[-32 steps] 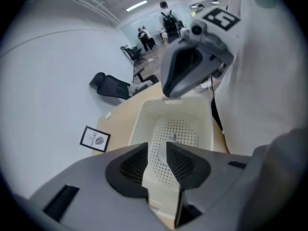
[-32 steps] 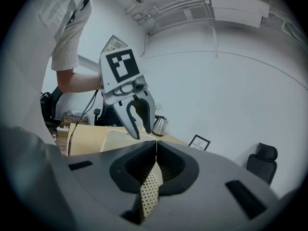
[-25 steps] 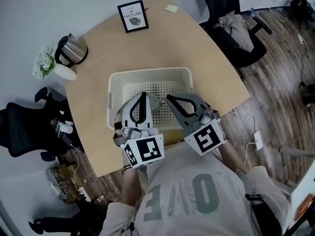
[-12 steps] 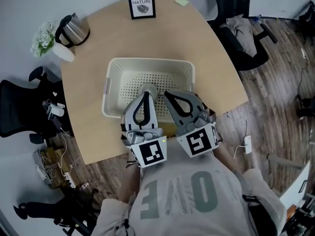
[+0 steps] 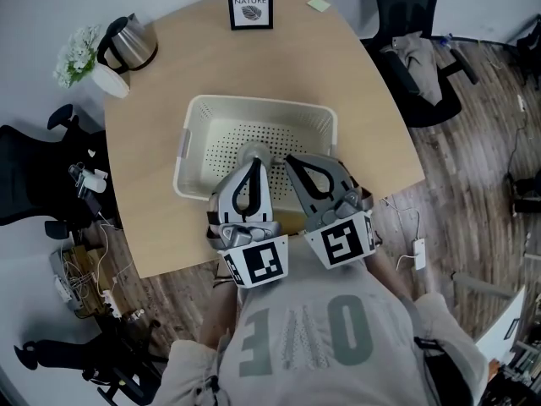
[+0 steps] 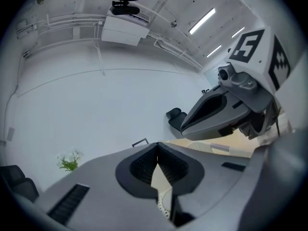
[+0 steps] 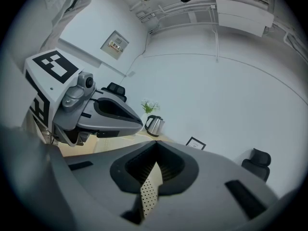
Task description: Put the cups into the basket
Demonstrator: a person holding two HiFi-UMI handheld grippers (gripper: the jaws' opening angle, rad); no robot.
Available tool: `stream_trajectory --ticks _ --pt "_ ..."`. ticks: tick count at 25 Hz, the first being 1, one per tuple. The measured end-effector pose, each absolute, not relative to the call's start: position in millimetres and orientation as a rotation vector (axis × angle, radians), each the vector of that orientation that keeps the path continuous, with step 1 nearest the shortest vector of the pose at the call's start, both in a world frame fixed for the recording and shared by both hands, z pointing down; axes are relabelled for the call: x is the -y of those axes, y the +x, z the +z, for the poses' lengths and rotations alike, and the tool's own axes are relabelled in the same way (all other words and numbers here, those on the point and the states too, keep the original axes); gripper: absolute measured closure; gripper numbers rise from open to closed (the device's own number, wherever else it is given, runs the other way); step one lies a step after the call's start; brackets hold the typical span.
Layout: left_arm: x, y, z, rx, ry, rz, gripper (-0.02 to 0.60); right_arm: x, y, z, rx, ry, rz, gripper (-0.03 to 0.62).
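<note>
From where I am standing, little is changing over this last second. The person is shifting slightly, and both claws are staying parked over the near edge of the cream perforated plastic basket, which is sitting in the middle of the pale wooden tabletop. The left claw is remaining fully closed with nothing between its jaws, and the right claw is likewise pinched together and carrying nothing; through each narrow slit only the basket's dotted floor is showing. Just beyond the left claw's tip, a small grey round thing is lying inside the basket. It is likely a cup, though I cannot make it out clearly. No cups are standing loose on the tabletop. Only the steel kettle, the white flower vase and the black-framed picture are waiting along the far side. To my eye the task is looking finished or nearly so.
</note>
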State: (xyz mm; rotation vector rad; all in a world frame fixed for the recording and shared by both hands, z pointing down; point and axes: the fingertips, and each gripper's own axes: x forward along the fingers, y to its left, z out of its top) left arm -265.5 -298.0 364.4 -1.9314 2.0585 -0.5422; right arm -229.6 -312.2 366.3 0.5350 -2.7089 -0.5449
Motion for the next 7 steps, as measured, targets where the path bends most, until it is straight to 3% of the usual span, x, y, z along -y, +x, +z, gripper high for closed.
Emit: stream_trajectory --ticks 7 --pt "296.8 -283.9 373.8 -2.083 -1.923 -0.592 0.572 311.4 -235.8 370.1 2.695 0.503 -0.556 0.595"
